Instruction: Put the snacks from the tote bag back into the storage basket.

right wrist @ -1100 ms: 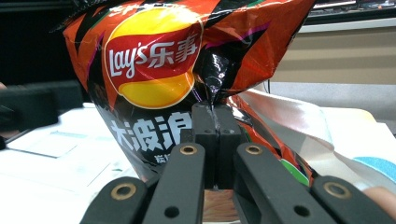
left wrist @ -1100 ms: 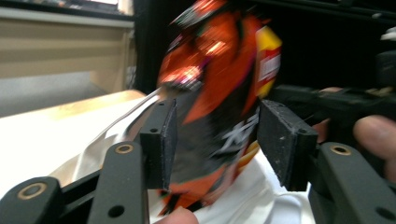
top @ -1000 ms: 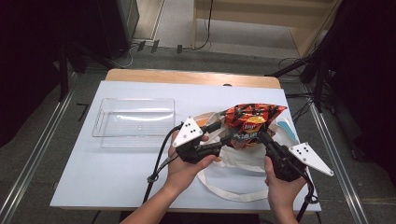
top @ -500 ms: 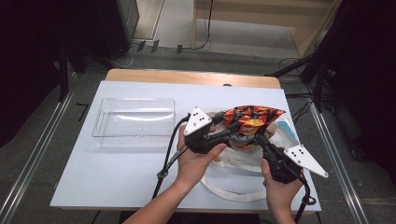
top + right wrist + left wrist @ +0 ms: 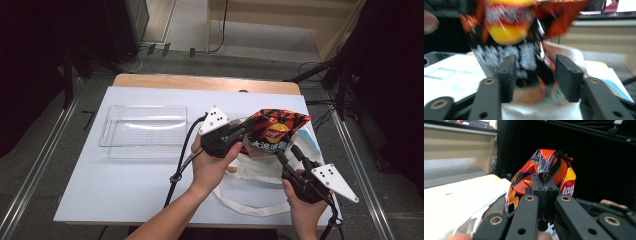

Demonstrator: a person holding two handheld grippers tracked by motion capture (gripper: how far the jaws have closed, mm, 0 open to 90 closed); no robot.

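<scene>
Red-and-black Lay's chip bag (image 5: 274,134) held up off the table over the right half, above a white tote bag (image 5: 252,172) lying near the front right corner; lower end of the chip bag hidden behind the tote's opening, so impossible to tell whether resting inside or hanging clear. Pinched at its crimped left edge by the left gripper (image 5: 239,134), jaws just closed and pressed together on the foil, seen close up in the left gripper view (image 5: 545,192) with the bag bulging above the pads. Right gripper (image 5: 290,152) below and to the right of the bag, jaws just opened and standing apart; in the right gripper view (image 5: 534,72) the bag's lower part between the pads (image 5: 507,75), much blurred, contact not certain but a gap visible on the right side. Tote handles (image 5: 240,202) trailing toward the front edge, partly covered by the left hand (image 5: 212,167). Clear plastic tray (image 5: 144,131) well apart on the left half of the table (image 5: 100,195), nothing visible in it. Open tabletop along the front left and behind the tray; right edge close beside the tote. Left gripper's cable (image 5: 177,165) looping across the middle.
</scene>
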